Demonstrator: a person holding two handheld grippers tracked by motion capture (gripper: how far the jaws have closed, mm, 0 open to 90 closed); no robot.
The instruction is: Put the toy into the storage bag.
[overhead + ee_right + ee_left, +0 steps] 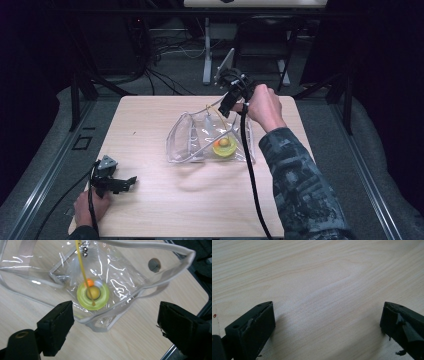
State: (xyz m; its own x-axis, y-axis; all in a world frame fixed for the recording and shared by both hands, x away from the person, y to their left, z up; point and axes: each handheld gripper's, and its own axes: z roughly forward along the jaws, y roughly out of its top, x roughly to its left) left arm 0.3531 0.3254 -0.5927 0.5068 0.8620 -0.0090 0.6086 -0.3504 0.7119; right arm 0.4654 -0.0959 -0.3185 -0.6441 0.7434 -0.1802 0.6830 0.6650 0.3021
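Clear pouch [200,137] lies open near the middle of the worktop [150,200], a yellow-green ring [93,295] with an orange ball inside it. Right tongs [226,102] hover above its far edge, jaws wide, nothing between them. Left tongs [120,183] rest wide near the front left corner.

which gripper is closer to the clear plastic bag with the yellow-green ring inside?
Right. The right gripper hangs open just above the clear plastic bag; the left gripper rests open on the wooden table, well off to the bag's left.
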